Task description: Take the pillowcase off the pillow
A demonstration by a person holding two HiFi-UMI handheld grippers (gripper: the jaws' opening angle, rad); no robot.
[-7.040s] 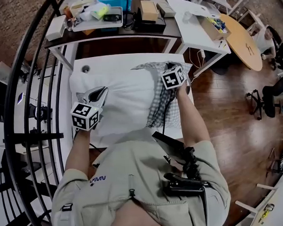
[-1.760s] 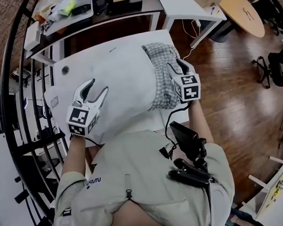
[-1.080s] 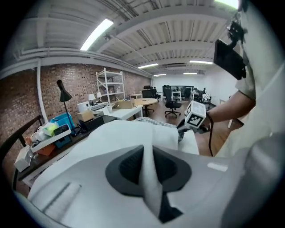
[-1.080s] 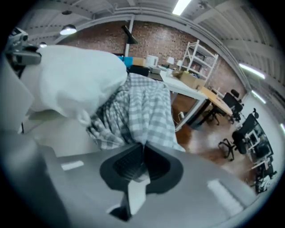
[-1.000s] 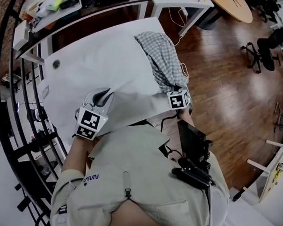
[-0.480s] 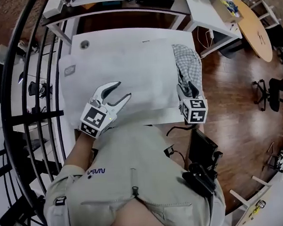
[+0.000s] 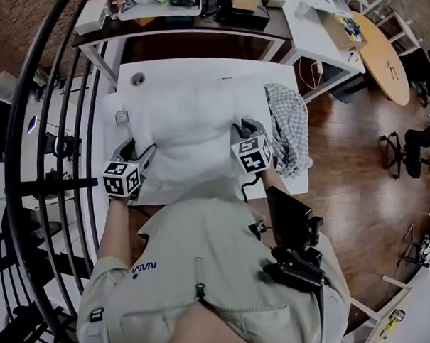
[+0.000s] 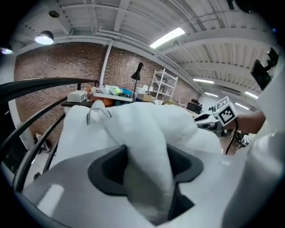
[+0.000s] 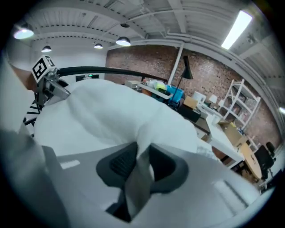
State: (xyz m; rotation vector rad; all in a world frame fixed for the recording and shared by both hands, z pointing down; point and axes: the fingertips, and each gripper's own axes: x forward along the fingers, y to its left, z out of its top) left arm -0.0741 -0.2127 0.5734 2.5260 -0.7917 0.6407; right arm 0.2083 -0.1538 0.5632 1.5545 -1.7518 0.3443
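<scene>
The bare white pillow (image 7: 192,125) lies across the white table (image 7: 196,68). The checked pillowcase (image 7: 288,125) lies crumpled off it at the table's right edge. My left gripper (image 7: 134,151) is at the pillow's near left corner. In the left gripper view its jaws (image 8: 147,164) have just been opening and stand wide, with a thick fold of pillow (image 8: 147,124) between them. My right gripper (image 7: 243,127) is at the pillow's near right edge. Its jaws (image 9: 140,164) have just been closing and pinch a thin fold of the pillow (image 9: 111,116).
A black curved railing (image 7: 50,139) runs along the left. A cluttered dark desk (image 7: 179,9) stands behind the table, with a round wooden table (image 7: 380,53) at the far right. Wooden floor lies to the right. A small tag (image 7: 121,116) sticks out at the pillow's left end.
My left gripper has moved left and down to the pillow's near left corner. My right gripper has left the pillowcase side and come up onto the pillow's right edge, taking a fold.
</scene>
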